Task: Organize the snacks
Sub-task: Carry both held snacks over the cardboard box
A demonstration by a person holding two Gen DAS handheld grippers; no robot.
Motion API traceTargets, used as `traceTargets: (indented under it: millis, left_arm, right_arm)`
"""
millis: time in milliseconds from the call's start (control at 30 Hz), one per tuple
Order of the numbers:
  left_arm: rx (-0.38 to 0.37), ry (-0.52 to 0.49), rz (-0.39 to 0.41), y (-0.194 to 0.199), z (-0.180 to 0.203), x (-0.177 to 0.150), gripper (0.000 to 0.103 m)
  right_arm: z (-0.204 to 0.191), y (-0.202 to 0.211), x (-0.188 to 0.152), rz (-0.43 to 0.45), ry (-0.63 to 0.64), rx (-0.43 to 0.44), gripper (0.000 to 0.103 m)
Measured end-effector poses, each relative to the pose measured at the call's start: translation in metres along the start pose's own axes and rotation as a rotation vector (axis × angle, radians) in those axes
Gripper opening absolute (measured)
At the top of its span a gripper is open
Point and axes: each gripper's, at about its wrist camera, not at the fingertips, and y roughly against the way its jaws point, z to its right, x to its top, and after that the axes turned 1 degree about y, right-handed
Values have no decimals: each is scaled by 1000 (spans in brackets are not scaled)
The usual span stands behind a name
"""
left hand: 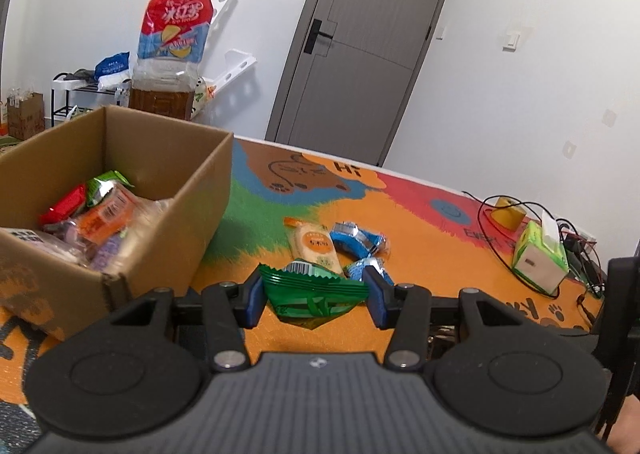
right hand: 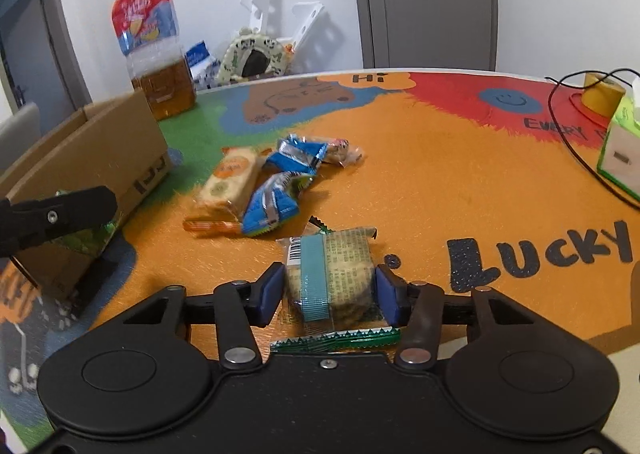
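Observation:
My left gripper (left hand: 314, 296) is shut on a green snack packet (left hand: 312, 294) and holds it above the mat, just right of the cardboard box (left hand: 176, 214), which holds several snacks. My right gripper (right hand: 328, 288) is shut on a biscuit pack with a teal stripe (right hand: 332, 274), low over the orange mat. An orange-label cracker pack (right hand: 230, 182) and two blue packets (right hand: 272, 202) lie loose in the middle of the mat. They also show in the left wrist view, the cracker pack (left hand: 316, 244) beside the blue packets (left hand: 358, 240). The left gripper (right hand: 60, 214) shows at the left of the right wrist view.
A large iced-tea bottle (left hand: 172, 38) stands behind the box. A green tissue box (left hand: 540, 258), a yellow tape roll (left hand: 508, 214) and black cables (left hand: 492, 230) sit at the mat's right side. A small clear-wrapped snack (right hand: 344, 150) lies behind the blue packets.

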Motion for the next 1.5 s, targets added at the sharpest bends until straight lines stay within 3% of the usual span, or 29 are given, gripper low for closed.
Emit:
traceTargets:
  millis: [400, 867, 1233, 1500]
  left_arm:
    - [16, 9, 100, 51, -11, 18, 49]
    - [130, 30, 212, 109, -40, 46, 49]
    - [175, 46, 226, 122, -64, 60, 49]
    - [181, 49, 226, 107, -87, 68, 49]
  right_arm:
    - [-31, 41, 15, 111, 7, 68, 49]
    - [-86, 79, 32, 205, 79, 197, 49]
    - [-114, 87, 46, 240, 105, 250, 49]
    - [-137, 76, 58, 263, 145, 278, 49]
